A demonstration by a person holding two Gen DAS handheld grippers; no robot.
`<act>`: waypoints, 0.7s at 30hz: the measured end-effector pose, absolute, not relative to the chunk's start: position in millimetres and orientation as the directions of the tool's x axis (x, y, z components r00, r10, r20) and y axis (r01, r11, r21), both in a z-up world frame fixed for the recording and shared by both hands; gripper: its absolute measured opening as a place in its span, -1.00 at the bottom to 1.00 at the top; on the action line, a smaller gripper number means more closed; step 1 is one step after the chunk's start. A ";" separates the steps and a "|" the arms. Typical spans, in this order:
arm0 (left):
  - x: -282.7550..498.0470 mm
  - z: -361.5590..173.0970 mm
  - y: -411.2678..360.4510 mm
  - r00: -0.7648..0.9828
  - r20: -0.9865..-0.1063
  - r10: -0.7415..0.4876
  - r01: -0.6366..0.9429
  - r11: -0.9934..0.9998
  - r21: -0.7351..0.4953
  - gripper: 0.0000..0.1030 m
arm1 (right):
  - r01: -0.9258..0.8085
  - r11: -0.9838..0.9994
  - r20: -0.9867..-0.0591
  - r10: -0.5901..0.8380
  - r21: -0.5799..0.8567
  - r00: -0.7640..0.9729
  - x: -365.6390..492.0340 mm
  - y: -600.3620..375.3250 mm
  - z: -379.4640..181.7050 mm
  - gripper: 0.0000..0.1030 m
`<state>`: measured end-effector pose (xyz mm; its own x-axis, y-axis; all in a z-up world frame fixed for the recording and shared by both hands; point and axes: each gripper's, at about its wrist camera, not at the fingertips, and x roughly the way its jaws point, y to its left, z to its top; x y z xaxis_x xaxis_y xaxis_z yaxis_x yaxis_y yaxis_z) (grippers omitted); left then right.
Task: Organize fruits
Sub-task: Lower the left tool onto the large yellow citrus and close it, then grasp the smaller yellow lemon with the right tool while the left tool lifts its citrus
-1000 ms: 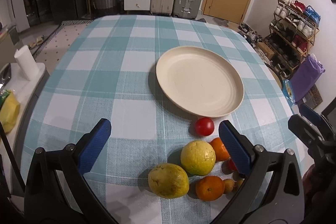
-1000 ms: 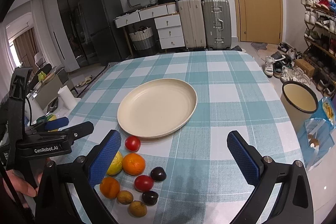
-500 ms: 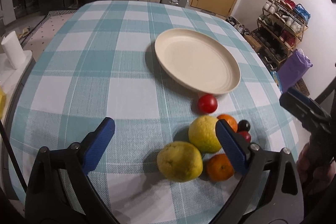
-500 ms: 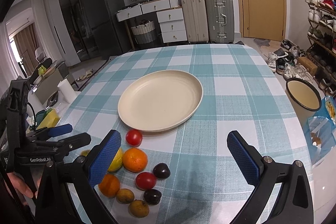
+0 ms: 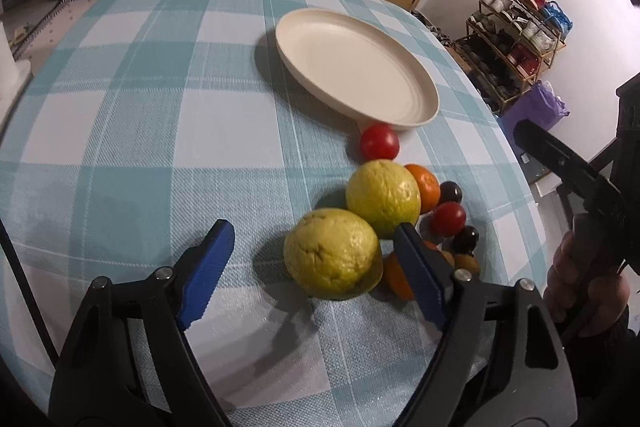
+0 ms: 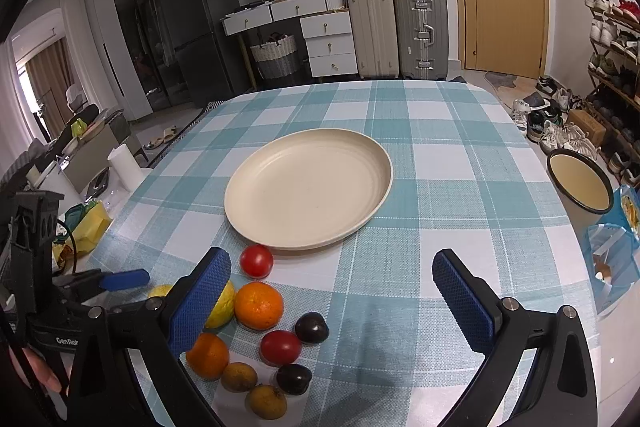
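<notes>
Two yellow-green fruits lie at the table's near edge: the nearer one and a second behind it. My left gripper straddles the nearer one with its jaws closing; the blue pads stand apart from the skin. Beside them lie an orange, a red tomato, another red fruit, dark plums and small brown fruits. The cream plate sits bare behind the tomato. My right gripper hovers open above the cloth, holding nothing.
The checked tablecloth runs far to the left and back. Off the table's right edge stand an enamel basin and a blue bag. A paper roll stands off to the left. Suitcases line the far wall.
My left gripper has sunk and tipped down over the nearer yellow-green fruit, and its jaws have narrowed around it. The right gripper has stayed nearly still.
</notes>
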<state>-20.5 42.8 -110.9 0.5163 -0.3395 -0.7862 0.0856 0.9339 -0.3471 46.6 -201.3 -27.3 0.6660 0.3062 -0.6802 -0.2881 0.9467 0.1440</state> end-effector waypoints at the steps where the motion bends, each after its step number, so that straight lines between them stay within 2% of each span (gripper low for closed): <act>1: -20.6 -113.0 42.8 0.508 -0.787 -0.350 0.087 0.930 -0.358 0.49 | -0.289 0.946 -0.682 0.307 0.144 0.664 47.1 -200.9 -27.6 1.00; 6: -19.1 -120.8 43.5 0.485 -0.791 -0.373 0.092 0.921 -0.378 0.37 | -0.291 0.946 -0.685 0.305 0.139 0.662 47.2 -198.8 -28.5 1.00; 12: -20.1 -121.9 41.4 0.463 -0.776 -0.428 0.134 0.899 -0.416 -0.05 | -0.291 0.946 -0.688 0.304 0.139 0.659 47.2 -197.8 -29.4 1.00; 21: -22.5 -117.5 44.1 0.471 -0.755 -0.457 0.158 0.885 -0.437 -0.06 | -0.311 0.939 -0.694 0.324 0.149 0.643 47.3 -192.3 -33.5 1.00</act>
<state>-22.5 44.1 -117.5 0.4710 -0.4567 -0.7547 0.1582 0.8854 -0.4370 47.3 -192.3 -33.5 0.6434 0.3236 -0.6938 -0.3113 0.9385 0.1491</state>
